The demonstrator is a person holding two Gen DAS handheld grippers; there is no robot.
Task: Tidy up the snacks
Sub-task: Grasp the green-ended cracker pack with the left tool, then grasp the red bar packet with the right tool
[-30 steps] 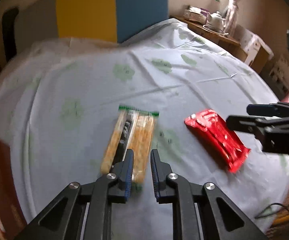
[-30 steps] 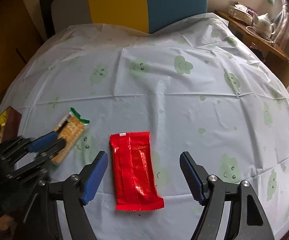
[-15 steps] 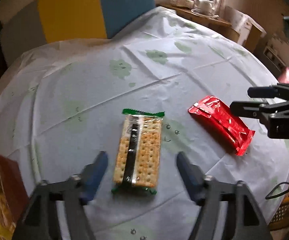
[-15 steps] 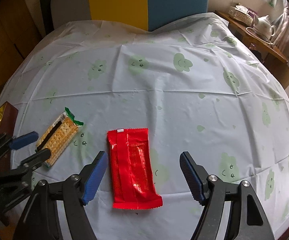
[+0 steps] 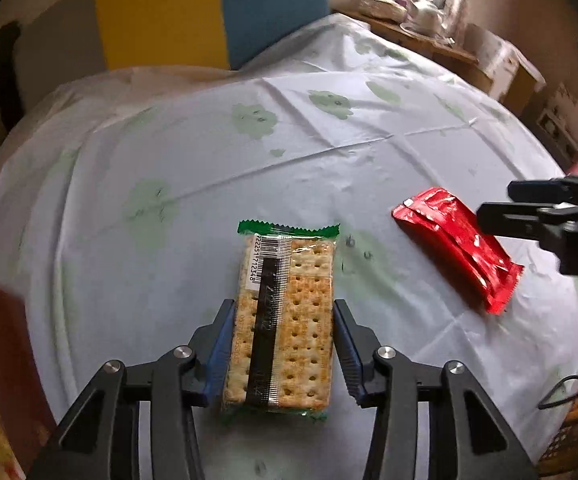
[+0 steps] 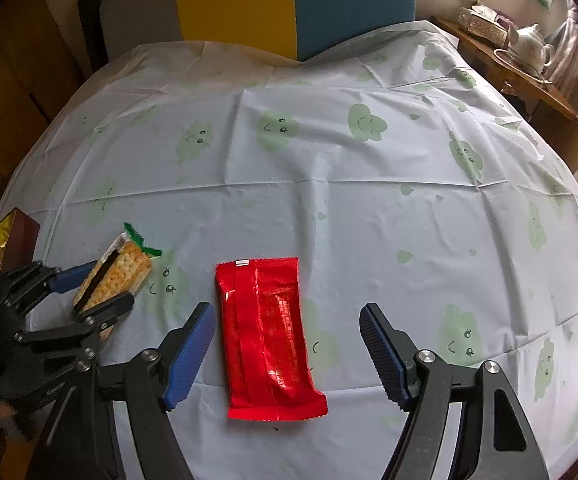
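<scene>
On the tablecloth (image 6: pixel 329 208), the cracker pack (image 6: pixel 115 276) lies left of the wrapped bar (image 6: pixel 267 332), apparently well apart.

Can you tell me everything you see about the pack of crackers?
The pack of crackers is a clear wrapper with green crimped ends, a barcode label and a dark stripe over square, dotted golden crackers. It lies flat on the tablecloth. The left gripper straddles its near half, jaws closing against its long sides.
</scene>
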